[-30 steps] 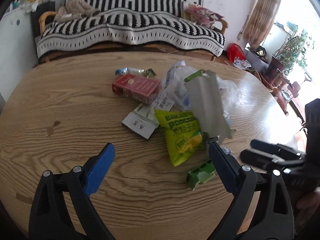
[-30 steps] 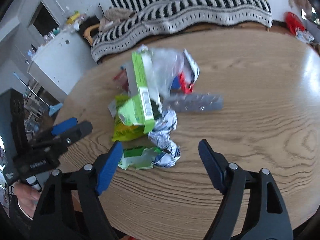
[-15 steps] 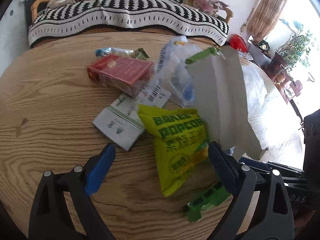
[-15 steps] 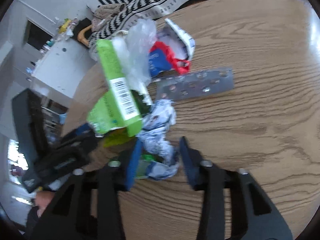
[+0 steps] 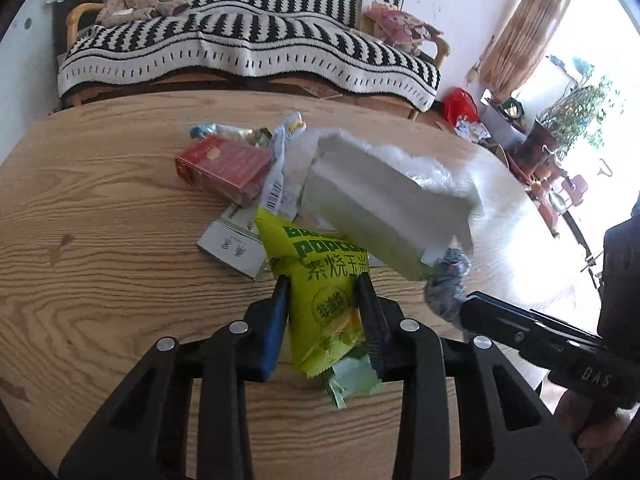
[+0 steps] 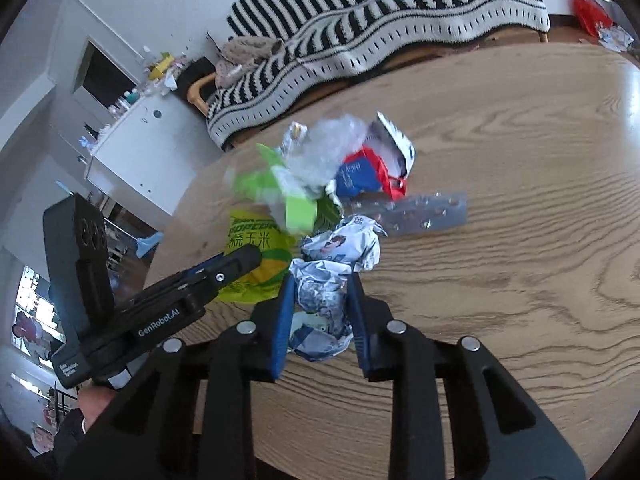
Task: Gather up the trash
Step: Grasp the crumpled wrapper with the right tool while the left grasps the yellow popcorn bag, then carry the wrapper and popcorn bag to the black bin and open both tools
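Note:
A pile of trash lies on the round wooden table [image 5: 100, 280]. My left gripper [image 5: 322, 280] is closing, and its pads press both sides of a yellow-green popcorn bag [image 5: 320, 292]. A torn green scrap [image 5: 352, 378] lies under the bag. My right gripper [image 6: 321, 280] is also closing, pads against a crumpled silver wrapper [image 6: 320, 304]. A green carton [image 5: 384, 216] leans, blurred, over the pile just beyond both. In the right wrist view the left gripper [image 6: 244, 258] sits on the popcorn bag [image 6: 252, 240].
A red box [image 5: 224, 168], a flat white carton [image 5: 230, 246], clear plastic [image 5: 432, 168], a blister strip [image 6: 424, 214] and a red-blue wrapper [image 6: 366, 170] lie further back. A striped-blanket sofa [image 5: 248, 52] stands behind the table; a white cabinet [image 6: 132, 156] is to the left.
Both grippers went from wide open to closed, the left on the popcorn bag, the right on the crumpled wrapper. The green carton tipped over from upright.

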